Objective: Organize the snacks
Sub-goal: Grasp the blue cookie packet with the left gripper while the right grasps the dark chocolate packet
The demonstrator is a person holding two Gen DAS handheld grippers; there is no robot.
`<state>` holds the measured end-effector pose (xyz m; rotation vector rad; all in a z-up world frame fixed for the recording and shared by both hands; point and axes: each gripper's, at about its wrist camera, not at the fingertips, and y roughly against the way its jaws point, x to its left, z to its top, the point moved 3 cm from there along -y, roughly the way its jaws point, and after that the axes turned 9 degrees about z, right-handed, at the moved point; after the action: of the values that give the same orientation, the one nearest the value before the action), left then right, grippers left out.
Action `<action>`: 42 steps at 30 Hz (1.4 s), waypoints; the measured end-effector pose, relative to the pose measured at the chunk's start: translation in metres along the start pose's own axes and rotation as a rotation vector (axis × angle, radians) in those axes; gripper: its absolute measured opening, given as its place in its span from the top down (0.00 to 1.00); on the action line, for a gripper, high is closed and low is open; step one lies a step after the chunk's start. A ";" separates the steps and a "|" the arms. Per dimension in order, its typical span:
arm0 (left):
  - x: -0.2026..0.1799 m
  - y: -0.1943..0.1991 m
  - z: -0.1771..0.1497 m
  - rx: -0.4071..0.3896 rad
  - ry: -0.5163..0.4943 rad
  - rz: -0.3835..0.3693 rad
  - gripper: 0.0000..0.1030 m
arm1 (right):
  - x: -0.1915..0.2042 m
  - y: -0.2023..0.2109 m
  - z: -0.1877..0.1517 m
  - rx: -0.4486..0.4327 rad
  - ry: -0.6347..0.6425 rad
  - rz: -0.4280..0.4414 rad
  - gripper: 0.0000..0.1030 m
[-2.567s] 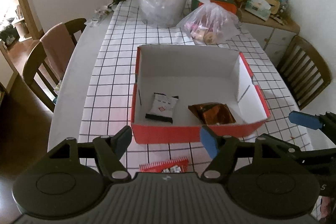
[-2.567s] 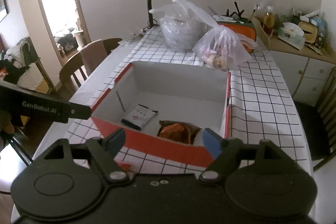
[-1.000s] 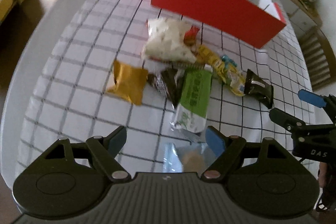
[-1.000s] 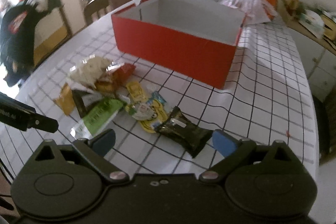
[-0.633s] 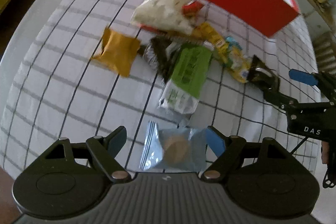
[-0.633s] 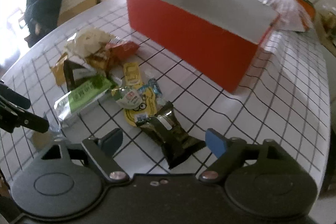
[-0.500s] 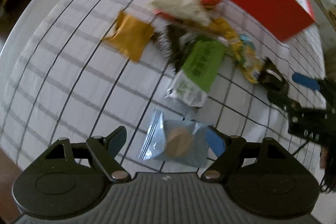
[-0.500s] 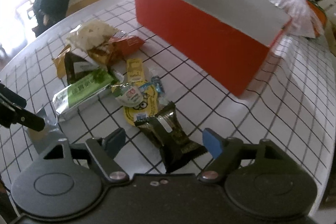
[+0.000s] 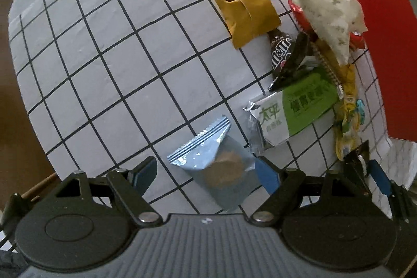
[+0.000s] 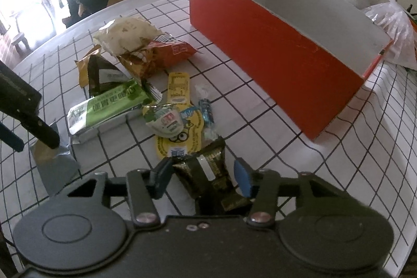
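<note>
Left wrist view: left gripper (image 9: 207, 172) pointing down, jaws spread around pale-blue foil cookie packet (image 9: 216, 164), right pad just beside its edge, left pad apart. Right wrist view: right gripper (image 10: 204, 173) jaws just closing around dark brown-gold wrapped snack (image 10: 208, 170); contact impossible to tell. Beyond, at 11 o'clock, green-white cracker pack (image 10: 104, 106); farther, at 1 o'clock, red cardboard box (image 10: 273, 48) on grid-patterned tablecloth (image 10: 338, 160).

Under my left fingers I read "m&m" in white on the dark brown candy packet (image 9: 281, 51), and the large characters "太平" on the green-and-white cracker wrapper (image 9: 292, 108); the other packets' print is illegible.
</note>
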<state>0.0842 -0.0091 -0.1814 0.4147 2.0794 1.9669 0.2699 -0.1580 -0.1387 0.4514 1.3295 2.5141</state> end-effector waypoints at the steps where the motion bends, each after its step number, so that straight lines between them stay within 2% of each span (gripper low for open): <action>1: -0.002 -0.001 -0.001 -0.001 0.008 0.008 0.20 | 0.000 0.000 0.000 -0.001 0.003 0.002 0.54; 2: -0.003 -0.002 -0.002 -0.002 0.020 0.017 0.20 | 0.000 0.000 -0.001 -0.003 0.007 0.004 0.58; 7: -0.012 -0.011 -0.005 0.004 0.061 0.041 0.20 | -0.001 0.002 -0.003 -0.009 0.022 0.018 0.58; 14: -0.027 -0.016 -0.013 -0.005 0.025 0.082 0.21 | -0.001 0.002 -0.003 -0.009 0.043 0.027 0.61; 17: -0.037 -0.017 -0.015 -0.003 -0.001 0.099 0.28 | 0.000 0.002 -0.004 -0.007 0.059 0.025 0.62; 22: -0.025 -0.011 -0.004 -0.014 -0.037 0.101 0.43 | -0.001 0.006 -0.005 -0.013 0.051 0.028 0.70; 23: -0.023 -0.010 -0.002 -0.022 -0.042 0.105 0.44 | -0.001 0.007 -0.006 -0.015 0.047 0.031 0.74; 34: -0.002 -0.009 0.004 0.017 0.050 0.055 0.44 | 0.008 0.015 -0.013 -0.031 0.007 0.020 0.75; 39: 0.017 -0.011 -0.009 0.024 0.058 0.068 0.43 | 0.014 0.017 -0.015 -0.033 0.002 0.013 0.75; 42: 0.012 -0.016 -0.013 0.017 0.048 0.079 0.43 | 0.016 0.018 -0.016 -0.036 -0.008 0.003 0.75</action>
<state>0.0675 -0.0172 -0.1966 0.4644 2.1414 2.0246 0.2477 -0.1734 -0.1299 0.4552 1.2793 2.5316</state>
